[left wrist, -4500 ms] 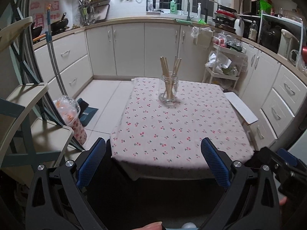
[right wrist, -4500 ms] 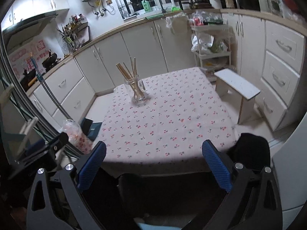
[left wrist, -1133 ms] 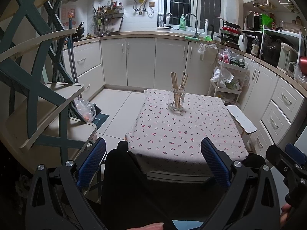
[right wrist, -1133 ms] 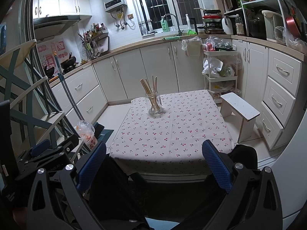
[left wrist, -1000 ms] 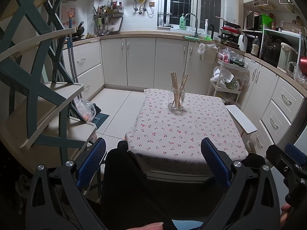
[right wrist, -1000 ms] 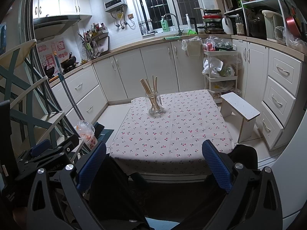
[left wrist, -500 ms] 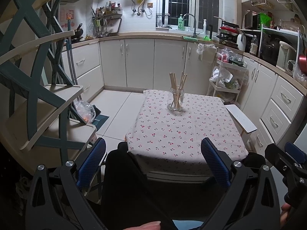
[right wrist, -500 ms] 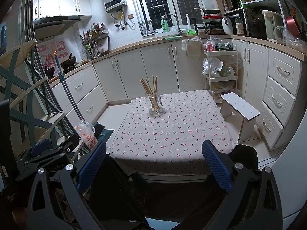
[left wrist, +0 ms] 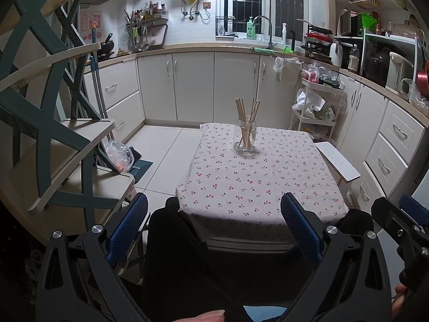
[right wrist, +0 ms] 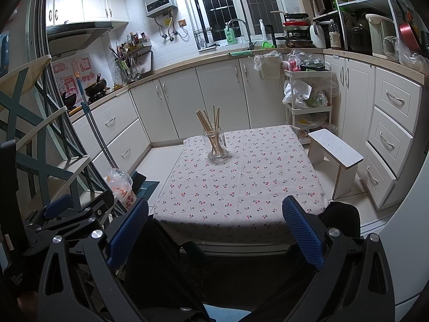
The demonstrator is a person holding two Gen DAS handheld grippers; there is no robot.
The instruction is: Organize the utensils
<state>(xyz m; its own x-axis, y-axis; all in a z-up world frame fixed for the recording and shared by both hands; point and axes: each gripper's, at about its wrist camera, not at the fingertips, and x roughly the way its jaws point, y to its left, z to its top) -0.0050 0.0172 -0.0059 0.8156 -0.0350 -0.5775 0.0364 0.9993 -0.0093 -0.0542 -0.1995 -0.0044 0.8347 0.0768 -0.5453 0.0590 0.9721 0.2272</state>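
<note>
A clear glass jar [left wrist: 244, 139] holding several wooden chopsticks [left wrist: 246, 115] stands upright on the far part of a low table with a cherry-print cloth [left wrist: 257, 182]. The jar [right wrist: 215, 145] with its chopsticks [right wrist: 210, 123] and the cloth [right wrist: 241, 182] also show in the right wrist view. My left gripper [left wrist: 214, 225] is open and empty, held back from the table's near edge. My right gripper [right wrist: 214, 228] is open and empty, also short of the near edge. The left gripper's body shows at the left of the right wrist view [right wrist: 67, 214].
A white stool [right wrist: 335, 153] stands right of the table. A teal and cream shelf rack [left wrist: 45, 134] is at the left, with a plastic bag [left wrist: 119, 154] on the floor. White cabinets [left wrist: 193, 86] line the walls; a trolley [left wrist: 313, 104] stands behind the table.
Since 4.5 s ago both grippers have pulled back and up from the table. Over the last second the views barely shift. Both stay open.
</note>
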